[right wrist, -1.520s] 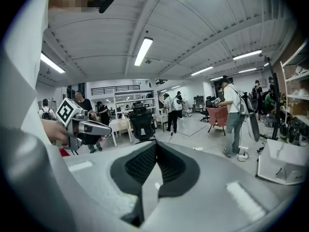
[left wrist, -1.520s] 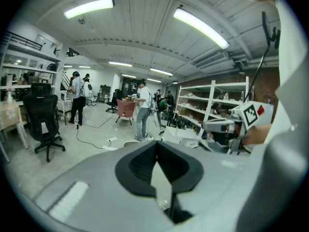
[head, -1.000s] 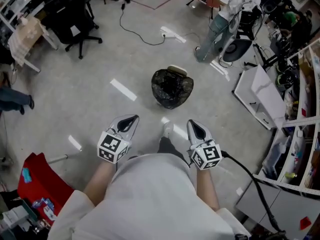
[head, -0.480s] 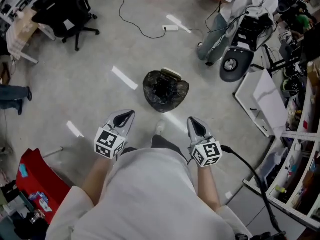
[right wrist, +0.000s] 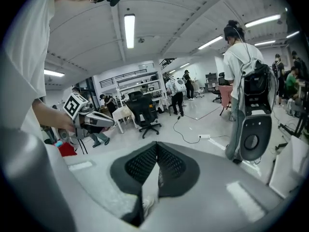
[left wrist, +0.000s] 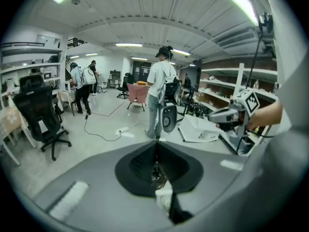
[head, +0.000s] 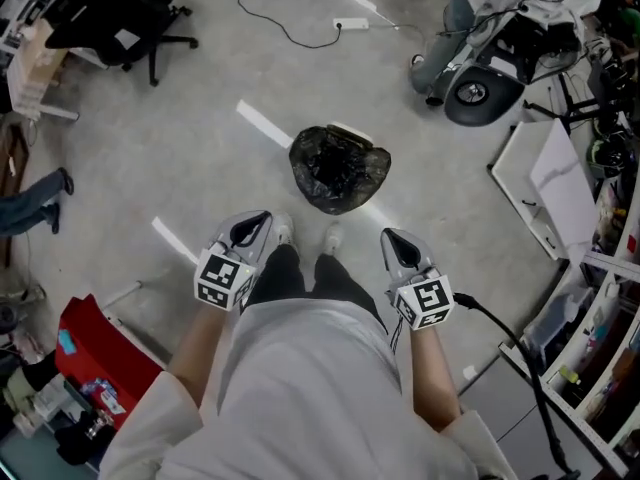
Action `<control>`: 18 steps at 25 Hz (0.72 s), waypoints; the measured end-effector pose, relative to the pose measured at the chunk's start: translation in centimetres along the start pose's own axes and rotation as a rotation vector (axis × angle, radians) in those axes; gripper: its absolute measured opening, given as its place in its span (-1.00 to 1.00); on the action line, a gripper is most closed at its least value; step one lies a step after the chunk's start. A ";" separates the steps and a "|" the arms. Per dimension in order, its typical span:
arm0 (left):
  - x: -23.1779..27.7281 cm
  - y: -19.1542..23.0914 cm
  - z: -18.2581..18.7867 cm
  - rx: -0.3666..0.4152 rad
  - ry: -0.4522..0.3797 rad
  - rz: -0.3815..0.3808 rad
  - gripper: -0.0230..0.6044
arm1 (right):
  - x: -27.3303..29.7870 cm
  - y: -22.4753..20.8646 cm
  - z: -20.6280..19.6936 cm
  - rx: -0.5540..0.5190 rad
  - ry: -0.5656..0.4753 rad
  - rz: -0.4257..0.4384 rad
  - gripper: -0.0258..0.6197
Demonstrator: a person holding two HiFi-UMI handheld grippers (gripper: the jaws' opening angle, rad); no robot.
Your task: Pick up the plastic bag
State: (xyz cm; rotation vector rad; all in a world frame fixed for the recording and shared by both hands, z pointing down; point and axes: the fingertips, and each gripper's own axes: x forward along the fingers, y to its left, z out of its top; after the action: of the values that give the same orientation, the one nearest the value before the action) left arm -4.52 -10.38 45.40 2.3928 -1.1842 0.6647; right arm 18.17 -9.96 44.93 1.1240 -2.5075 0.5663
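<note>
A black plastic bag (head: 339, 169) lines a small bin that stands on the grey floor just ahead of the person's shoes. My left gripper (head: 250, 230) is held at waist height to the left and short of it, jaws shut with nothing in them. My right gripper (head: 398, 248) hangs level with it on the right, also shut and empty. In the left gripper view the tips of my left gripper (left wrist: 155, 144) meet, and a sliver of the bag (left wrist: 158, 174) shows low between the jaws. In the right gripper view my right gripper (right wrist: 156, 145) points out over the room.
A person in white with a fan-like device (head: 472, 90) is at the back right. White boards (head: 545, 191) and shelves (head: 610, 268) line the right side. A black office chair (head: 110, 23) stands back left, a red box (head: 90, 363) at the near left, a cable and power strip (head: 352, 24) behind the bin.
The view has advanced toward the bin, which now lies closer to the feet. Both grippers kept their spacing and stayed shut. Both legs now show below the grippers.
</note>
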 end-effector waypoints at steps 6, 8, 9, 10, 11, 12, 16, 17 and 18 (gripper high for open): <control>6.5 5.5 -5.5 -0.031 0.098 -0.044 -0.91 | 4.3 -3.3 -4.4 0.091 0.075 -0.073 -0.92; 9.0 7.5 -8.1 -0.047 0.142 -0.056 -0.91 | 5.5 -4.6 -6.3 0.126 0.101 -0.100 -0.92; 10.4 8.7 -9.3 -0.050 0.159 -0.062 -0.91 | 6.3 -5.4 -7.4 0.140 0.113 -0.109 -0.92; 11.9 9.8 -10.3 -0.050 0.172 -0.068 -0.91 | 7.3 -6.2 -8.4 0.150 0.125 -0.115 -0.92; 13.4 10.8 -11.3 -0.050 0.183 -0.078 -0.91 | 8.3 -7.0 -9.6 0.160 0.139 -0.118 -0.92; 14.8 11.6 -12.4 -0.053 0.196 -0.089 -0.91 | 9.3 -7.7 -10.8 0.171 0.153 -0.121 -0.92; 20.2 14.4 -17.5 -0.108 0.252 -0.135 -0.91 | 13.1 -10.6 -16.1 0.253 0.198 -0.121 -0.78; 21.5 15.1 -19.0 -0.124 0.268 -0.144 -0.91 | 14.0 -11.4 -17.4 0.275 0.207 -0.122 -0.71; 22.7 15.8 -20.4 -0.138 0.287 -0.152 -0.91 | 15.0 -12.2 -18.7 0.292 0.217 -0.125 -0.67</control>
State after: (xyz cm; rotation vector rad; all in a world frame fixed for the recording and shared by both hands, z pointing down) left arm -10.17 -22.78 76.98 2.1595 -0.8893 0.8148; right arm 20.57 -17.81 70.52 1.2355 -2.2017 0.9863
